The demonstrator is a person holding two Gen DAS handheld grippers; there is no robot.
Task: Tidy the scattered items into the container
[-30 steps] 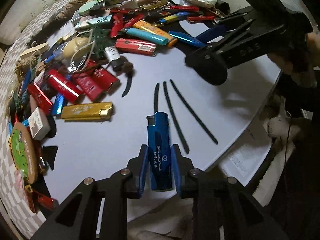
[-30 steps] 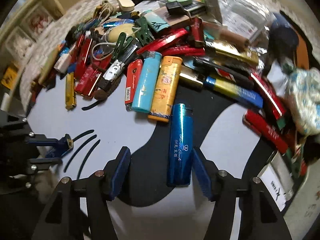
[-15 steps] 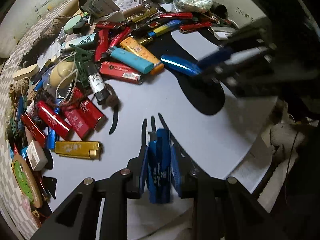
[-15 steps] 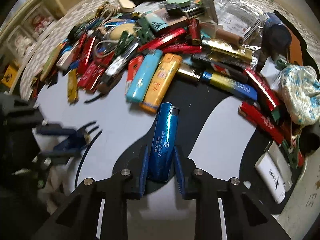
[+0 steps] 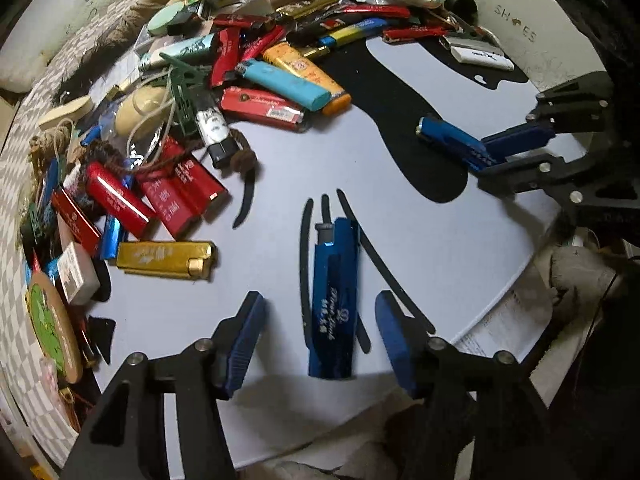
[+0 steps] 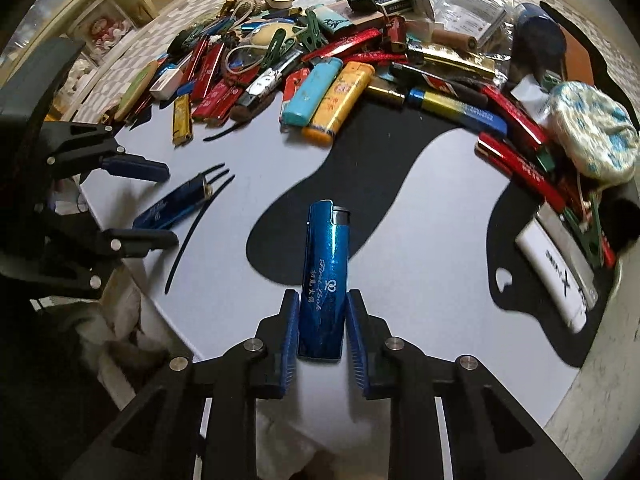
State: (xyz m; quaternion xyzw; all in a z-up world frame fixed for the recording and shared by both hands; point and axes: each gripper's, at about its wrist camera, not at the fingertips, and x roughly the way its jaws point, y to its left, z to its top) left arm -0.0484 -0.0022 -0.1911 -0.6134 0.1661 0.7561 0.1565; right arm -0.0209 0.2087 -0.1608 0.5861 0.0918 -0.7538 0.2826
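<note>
Right gripper (image 6: 322,328) is pinching a blue lighter (image 6: 323,276) by its base, clear above the table (image 5: 280,184). Left gripper (image 5: 320,340) is standing with fingers spread around a second blue lighter (image 5: 334,300) lying flat between them. Container is not showing in either view, possibly off-frame. Advice: keep the pinch square and low on the body. White tabletop is carrying black printed shapes; the lighter pile (image 5: 240,92) is crowding its far side.

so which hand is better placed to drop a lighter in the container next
Right. The right tool is shut on a blue lighter, lifted and ready to carry. The left tool is open, its blue lighter lying loose on the table. No container is in view.
</note>
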